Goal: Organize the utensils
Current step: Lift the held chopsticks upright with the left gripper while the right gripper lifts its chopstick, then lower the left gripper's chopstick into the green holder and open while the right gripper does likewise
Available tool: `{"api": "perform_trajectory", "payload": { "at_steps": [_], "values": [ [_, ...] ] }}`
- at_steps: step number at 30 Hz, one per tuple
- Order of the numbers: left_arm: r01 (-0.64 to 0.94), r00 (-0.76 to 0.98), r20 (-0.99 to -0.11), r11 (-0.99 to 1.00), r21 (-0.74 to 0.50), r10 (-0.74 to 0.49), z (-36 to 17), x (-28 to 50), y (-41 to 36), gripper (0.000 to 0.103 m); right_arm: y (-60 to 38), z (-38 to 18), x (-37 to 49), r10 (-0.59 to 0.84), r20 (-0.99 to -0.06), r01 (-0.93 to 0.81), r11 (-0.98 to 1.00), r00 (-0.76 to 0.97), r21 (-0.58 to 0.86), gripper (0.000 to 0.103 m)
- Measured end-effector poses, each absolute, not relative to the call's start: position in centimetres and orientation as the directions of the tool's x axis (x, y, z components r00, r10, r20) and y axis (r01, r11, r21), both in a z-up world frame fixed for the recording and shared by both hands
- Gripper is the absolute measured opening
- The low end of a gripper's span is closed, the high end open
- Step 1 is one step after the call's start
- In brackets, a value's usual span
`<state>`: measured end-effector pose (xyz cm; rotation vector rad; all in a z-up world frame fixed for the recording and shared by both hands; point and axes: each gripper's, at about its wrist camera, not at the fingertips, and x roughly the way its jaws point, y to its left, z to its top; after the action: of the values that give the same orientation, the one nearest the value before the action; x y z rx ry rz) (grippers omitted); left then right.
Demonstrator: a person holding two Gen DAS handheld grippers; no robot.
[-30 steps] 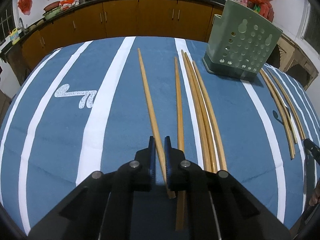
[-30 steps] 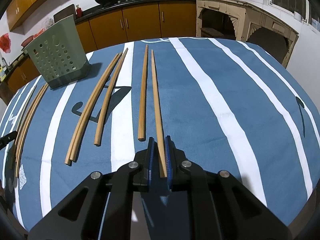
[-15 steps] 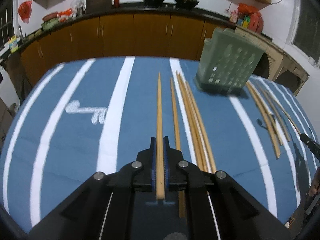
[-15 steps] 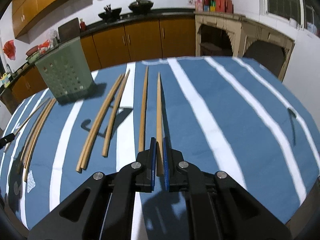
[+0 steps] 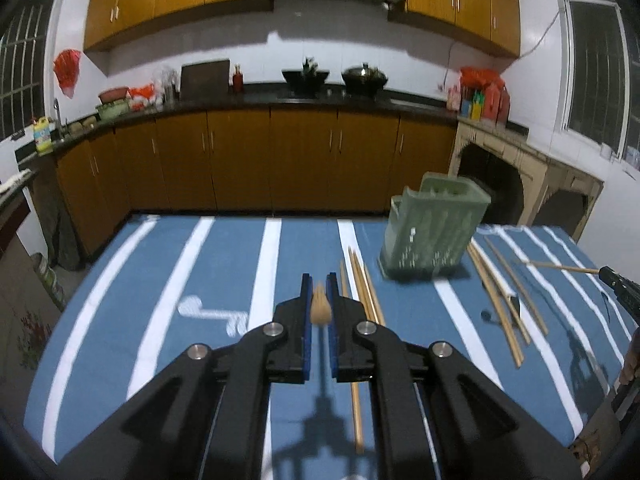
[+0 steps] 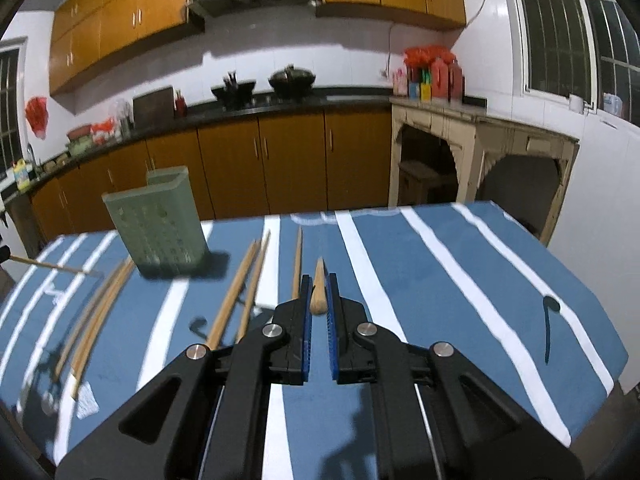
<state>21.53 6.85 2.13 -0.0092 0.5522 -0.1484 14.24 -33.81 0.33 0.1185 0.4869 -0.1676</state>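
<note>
Left-wrist view: the left gripper (image 5: 319, 286) pinches one wooden chopstick (image 5: 320, 307) between its blue pads, the stick seen end-on and pointing away along the fingers, lifted clear of the blue striped tablecloth (image 5: 224, 272). The green perforated holder (image 5: 434, 234) stands upright at about 1 o'clock from those jaws, near but apart, with its open top facing up. Loose chopsticks (image 5: 362, 280) lie flat just right of the jaws, their long axes running toward 12 o'clock, and another bundle (image 5: 496, 292) lies beyond the holder's right side. At the 3 o'clock edge, the tip of the other tool shows, carrying a thin stick.

Right-wrist view: the right gripper (image 6: 319, 285) is likewise clamped on a single chopstick (image 6: 318, 292), its axis running forward along the fingers. From here the holder (image 6: 158, 228) sits at about 10 o'clock, farther off than it appears from the left side, with several chopsticks (image 6: 240, 288) lying flat between it and the jaws.

By appearance, the left hand is the nearer one to the holder. Each held stick lies roughly level along its fingers, so it would likely need tipping upright, point down, over the holder's open top before release.
</note>
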Motion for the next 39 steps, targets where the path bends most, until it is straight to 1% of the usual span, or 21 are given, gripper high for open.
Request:
{"api": "perform_trajectory", "payload": {
  "at_steps": [4, 8, 14, 20, 24, 26, 30, 32, 35, 39],
  "values": [
    [0.118, 0.859, -0.496, 0.991, -0.055, -0.130, 3.5, 22.2, 7.0, 0.008, -34.2, 1.9, 14.9, -0.114, -0.431, 0.176, 0.979, 0.895, 0.106, 0.007],
    [0.109, 0.868, -0.479, 0.992, -0.065, -0.127, 4.7, 22.8, 7.2, 0.008, -34.6, 3.4, 15.8, -0.121, -0.398, 0.177, 0.978, 0.910, 0.109, 0.007],
    [0.104, 0.890, -0.441, 0.993, -0.050, -0.115, 7.2, 23.7, 7.3, 0.008, -35.4, 5.5, 17.0, -0.116, -0.372, 0.178, 0.975, 0.921, 0.135, 0.007],
    [0.105, 0.912, -0.397, 0.994, -0.017, -0.103, 10.5, 24.0, 7.3, 0.008, -35.5, 8.8, 18.2, -0.097, -0.352, 0.158, 0.976, 0.931, 0.149, 0.007],
    [0.133, 0.920, -0.369, 0.991, -0.028, -0.134, 13.2, 23.9, 7.1, 0.008, -35.1, 11.7, 18.2, -0.052, -0.311, 0.113, 0.977, 0.949, 0.181, 0.007],
    [0.161, 0.921, -0.353, 0.986, -0.042, -0.165, 15.2, 23.9, 6.4, 0.008, -34.8, 13.8, 18.4, 0.001, -0.280, 0.064, 0.973, 0.960, 0.222, 0.007],
    [0.214, 0.931, -0.289, 0.975, -0.064, -0.223, 19.8, 23.7, 4.8, 0.008, -33.4, 17.8, 18.8, 0.101, -0.198, -0.043, 0.959, 0.975, 0.282, 0.007],
    [0.237, 0.939, -0.242, 0.970, -0.056, -0.244, 22.2, 23.6, 3.4, 0.008, -32.1, 19.1, 19.1, 0.140, -0.165, -0.089, 0.956, 0.976, 0.281, 0.007],
    [0.276, 0.936, -0.211, 0.959, -0.060, -0.282, 24.2, 24.1, 1.0, 0.008, -30.6, 19.5, 20.0, 0.169, -0.158, -0.123, 0.957, 0.973, 0.264, 0.007],
    [0.304, 0.922, -0.233, 0.951, -0.066, -0.310, 24.4, 26.1, -2.2, 0.008, -28.7, 18.2, 22.1, 0.191, -0.204, -0.140, 0.960, 0.960, 0.241, 0.007]
  ]
}}
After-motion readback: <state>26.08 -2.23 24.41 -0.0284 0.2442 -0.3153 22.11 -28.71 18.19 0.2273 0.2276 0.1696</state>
